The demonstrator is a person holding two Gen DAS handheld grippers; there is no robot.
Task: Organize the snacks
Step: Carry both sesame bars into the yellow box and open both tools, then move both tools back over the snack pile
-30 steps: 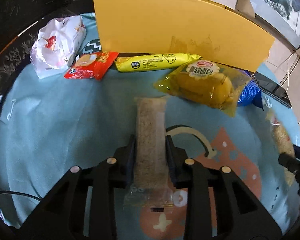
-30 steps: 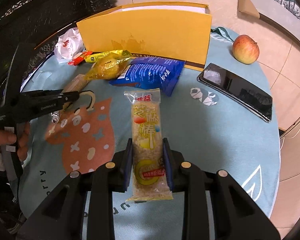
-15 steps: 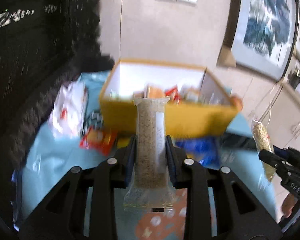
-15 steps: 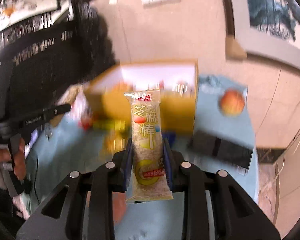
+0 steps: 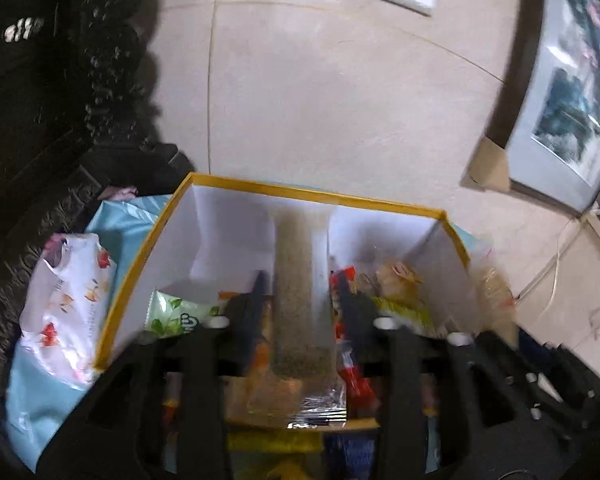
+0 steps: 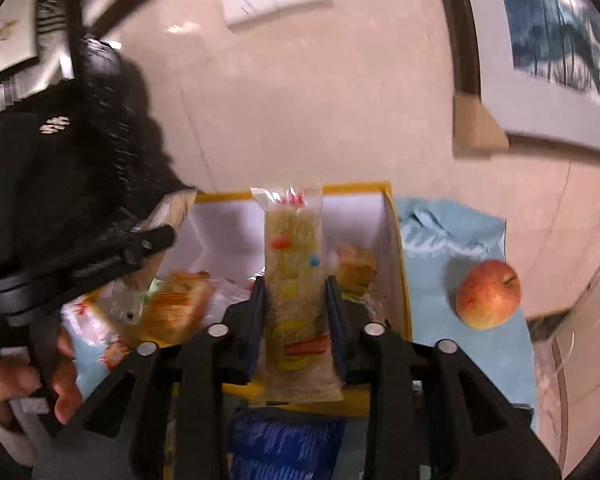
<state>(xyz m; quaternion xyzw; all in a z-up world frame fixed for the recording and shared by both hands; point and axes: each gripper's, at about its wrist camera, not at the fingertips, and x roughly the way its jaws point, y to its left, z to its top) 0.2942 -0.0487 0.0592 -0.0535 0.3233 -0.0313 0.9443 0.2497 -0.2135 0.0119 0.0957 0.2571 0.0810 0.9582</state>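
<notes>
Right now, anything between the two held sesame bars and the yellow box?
Nothing visible. Left bar and right bar are both over the open yellow box; only snacks already inside lie beneath them.

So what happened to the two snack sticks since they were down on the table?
Both got lifted off the blue cloth and carried up over the open yellow box. The left gripper still clamps its plain sesame bar, and the right gripper still clamps its printed sesame stick; neither has let go. The apple stayed on the cloth beside the box.
</notes>
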